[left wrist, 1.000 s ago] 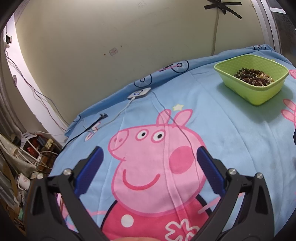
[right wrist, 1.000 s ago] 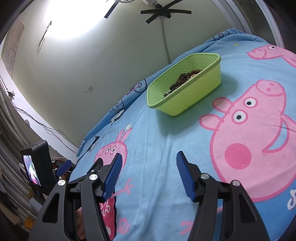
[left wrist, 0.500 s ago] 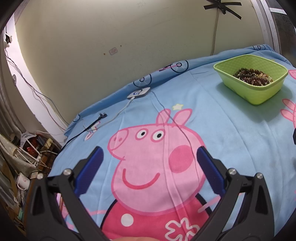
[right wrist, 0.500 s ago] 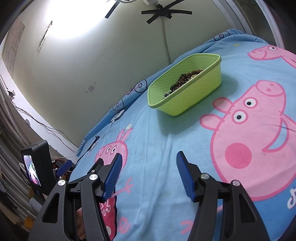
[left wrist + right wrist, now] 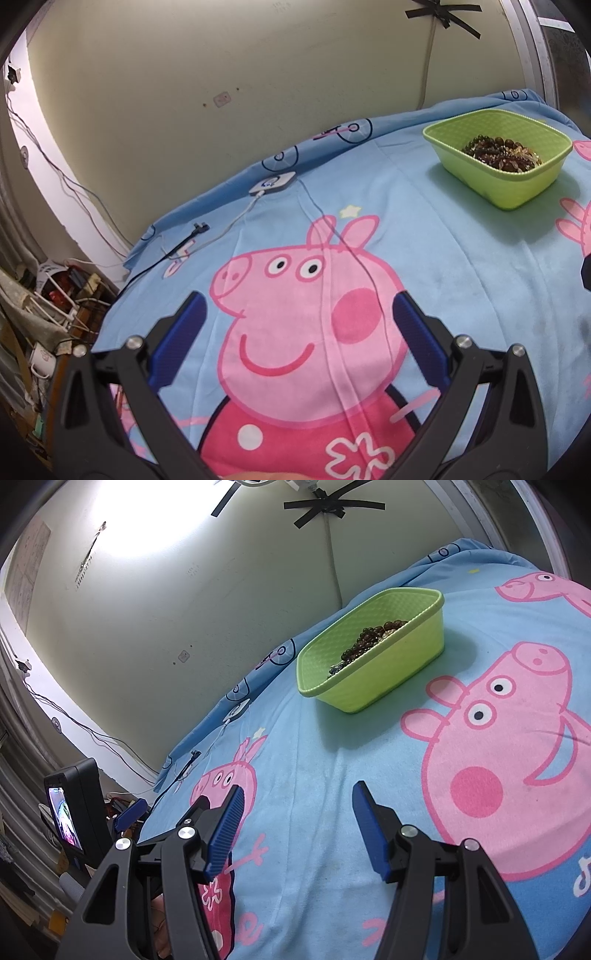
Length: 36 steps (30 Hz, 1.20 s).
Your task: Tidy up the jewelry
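Observation:
A lime-green plastic bin (image 5: 506, 186) holds a heap of dark brown and amber beaded jewelry (image 5: 498, 153) at the far right of the blue cartoon-pig bedsheet. From the right wrist view the same bin (image 5: 388, 672) sits ahead with the beads (image 5: 369, 637) showing over its rim. My left gripper (image 5: 297, 306) hovers open over the pink pig print, far left of the bin, with nothing between its blue pads. My right gripper (image 5: 297, 797) is open too, empty, a short way in front of the bin.
A white charger puck (image 5: 272, 182) with its white cable and a black cable (image 5: 184, 240) lie near the sheet's far edge by the wall. Clutter and a mug (image 5: 42, 360) sit beyond the bed's left edge. The left gripper's screen unit (image 5: 75, 812) shows at left.
The left wrist view has crept slightly, so the green bin sits a touch further left and up. Both grippers stay open and empty.

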{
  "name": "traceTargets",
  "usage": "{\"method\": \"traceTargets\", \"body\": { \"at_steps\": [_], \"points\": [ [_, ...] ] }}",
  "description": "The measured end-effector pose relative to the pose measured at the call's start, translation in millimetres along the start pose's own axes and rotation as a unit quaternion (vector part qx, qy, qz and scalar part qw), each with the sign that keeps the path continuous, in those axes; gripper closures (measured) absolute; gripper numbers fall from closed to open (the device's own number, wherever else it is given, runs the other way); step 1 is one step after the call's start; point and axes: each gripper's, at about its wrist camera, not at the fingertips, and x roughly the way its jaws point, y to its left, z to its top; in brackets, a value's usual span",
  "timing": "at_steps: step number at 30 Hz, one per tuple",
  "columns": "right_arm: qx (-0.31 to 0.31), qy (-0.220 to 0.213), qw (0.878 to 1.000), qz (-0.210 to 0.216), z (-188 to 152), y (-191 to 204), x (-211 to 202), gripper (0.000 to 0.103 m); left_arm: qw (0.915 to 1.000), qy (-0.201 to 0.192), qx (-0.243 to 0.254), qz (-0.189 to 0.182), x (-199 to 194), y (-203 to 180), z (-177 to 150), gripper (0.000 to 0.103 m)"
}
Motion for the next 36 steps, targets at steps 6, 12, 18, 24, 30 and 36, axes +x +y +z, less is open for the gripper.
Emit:
{"method": "traceTargets", "body": {
  "at_steps": [6,12,18,24,30,36],
  "points": [
    [0.000,-0.001,1.000,0.000,0,0,-1,0.061,1.0000,0.000,0.002,-0.004,1,0,0,0.006],
    [0.000,0.000,1.000,0.000,0,0,-1,0.061,0.9999,0.002,0.004,-0.012,2,-1,0,0.006],
    [0.001,0.000,1.000,0.000,0,0,0,0.061,0.9996,0.009,0.002,-0.026,3,-1,-1,0.006],
    [0.001,0.001,1.000,0.000,1,0,-1,0.061,0.9987,0.016,-0.001,-0.047,7,0,-3,0.006],
    [0.001,0.000,1.000,-0.004,-3,2,0,0.061,0.9972,0.027,-0.006,-0.069,11,0,-4,0.006],
    [-0.004,-0.001,1.000,-0.018,-4,3,2,0.058,0.9961,0.037,-0.010,-0.080,18,2,-5,0.006]
  ]
}}
